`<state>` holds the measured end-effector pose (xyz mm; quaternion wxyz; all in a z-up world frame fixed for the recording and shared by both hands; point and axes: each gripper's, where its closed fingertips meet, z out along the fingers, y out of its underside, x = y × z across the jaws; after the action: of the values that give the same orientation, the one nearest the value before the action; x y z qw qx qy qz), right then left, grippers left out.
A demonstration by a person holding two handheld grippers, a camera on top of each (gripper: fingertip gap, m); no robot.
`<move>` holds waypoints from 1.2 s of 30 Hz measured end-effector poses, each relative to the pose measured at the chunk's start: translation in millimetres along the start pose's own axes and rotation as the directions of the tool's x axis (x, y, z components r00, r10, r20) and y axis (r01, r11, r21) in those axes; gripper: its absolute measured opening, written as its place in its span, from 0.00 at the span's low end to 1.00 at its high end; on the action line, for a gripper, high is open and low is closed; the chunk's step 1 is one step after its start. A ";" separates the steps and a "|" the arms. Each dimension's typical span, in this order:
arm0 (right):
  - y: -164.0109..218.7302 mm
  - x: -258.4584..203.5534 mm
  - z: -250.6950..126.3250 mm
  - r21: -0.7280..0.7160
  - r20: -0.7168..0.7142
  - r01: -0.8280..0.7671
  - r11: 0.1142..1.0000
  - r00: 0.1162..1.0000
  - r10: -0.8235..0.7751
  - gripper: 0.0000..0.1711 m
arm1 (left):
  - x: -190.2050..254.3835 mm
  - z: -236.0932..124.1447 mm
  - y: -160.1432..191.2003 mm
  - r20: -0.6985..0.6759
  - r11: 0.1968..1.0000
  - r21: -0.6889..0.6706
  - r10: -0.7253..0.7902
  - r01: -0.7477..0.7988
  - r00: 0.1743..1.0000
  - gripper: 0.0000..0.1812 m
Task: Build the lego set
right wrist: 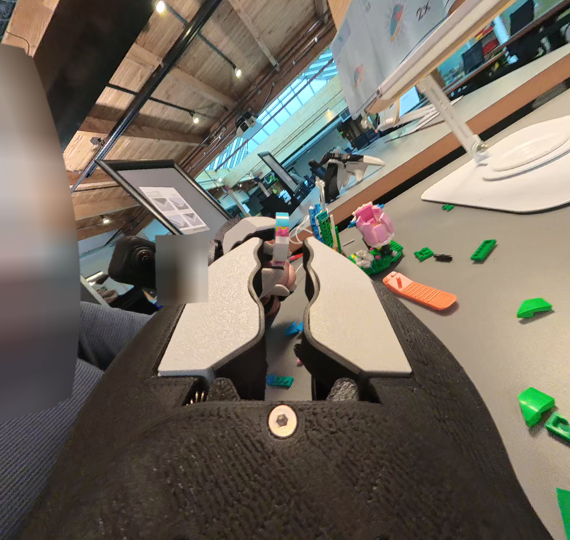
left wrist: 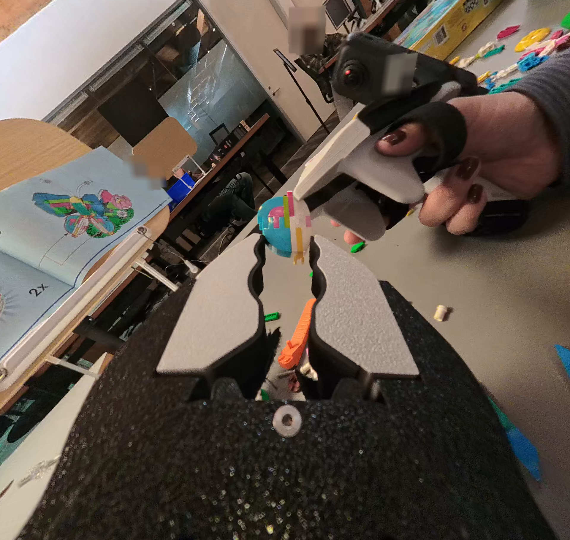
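The round wing piece [left wrist: 282, 226], a disc that is turquoise on one half and white on the other with pink, lime and yellow strips, sits just above centre in the left wrist view, off the worktop [left wrist: 431, 278] and pinched at its two edges by the left gripper [left wrist: 285, 244], whose fingertips press its lower rim. The right gripper [left wrist: 303, 196] comes in from the upper right of that frame, held by a hand [left wrist: 493, 158], and its pale tip touches the disc's upper white edge, so it is the nearer one to act on the face. In the right wrist view the same disc [right wrist: 282, 238] shows edge-on and upright, a thin band between that gripper's own fingers [right wrist: 237, 278], which stand apart with nothing held; the disc lies straight ahead, slightly beyond the tips. Its flat face points toward the left camera, its thin axis toward the right one, so any press probably has to run across the face. The orange brick separator [right wrist: 421, 292], loose green pieces [right wrist: 535, 307] and the pink flower model [right wrist: 374, 229] lie on the worktop at right.
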<state>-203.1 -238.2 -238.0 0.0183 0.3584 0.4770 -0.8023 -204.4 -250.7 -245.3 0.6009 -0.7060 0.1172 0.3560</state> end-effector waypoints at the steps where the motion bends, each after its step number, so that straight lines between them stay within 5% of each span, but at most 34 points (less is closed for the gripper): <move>1: -3.0 1.0 -1.6 0.021 -0.008 0.010 1.000 1.000 -0.010 0.14 | -2.2 -0.5 0.6 0.001 1.000 0.003 -0.019 0.019 1.000 0.15; 16: -6.3 2.1 -5.1 0.049 -0.019 0.039 0.998 0.999 -0.038 0.15 | -18.1 -18.5 -3.0 0.035 1.000 0.001 -0.029 0.029 0.999 0.15; 25: 40.1 -34.3 28.0 -0.288 0.080 0.083 0.954 0.995 -0.062 0.15 | -0.3 -52.3 -0.5 -0.025 0.998 -0.041 0.055 -0.056 0.998 0.15; 29: 47.9 -39.8 32.6 -0.315 0.082 0.063 0.947 0.996 -0.039 0.04 | 9.7 -57.6 -2.9 -0.047 0.995 -0.033 0.092 -0.094 0.995 0.15; 36: 46.4 -47.0 35.5 -0.281 0.098 -0.059 0.958 0.991 0.090 0.04 | 7.8 -59.4 -11.5 0.029 0.996 0.027 0.090 -0.091 0.996 0.22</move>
<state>-170.7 -305.8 -234.9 0.1249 0.3252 0.5693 -0.7447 -170.5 -301.2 -240.1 0.5956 -0.6866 0.1457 0.3907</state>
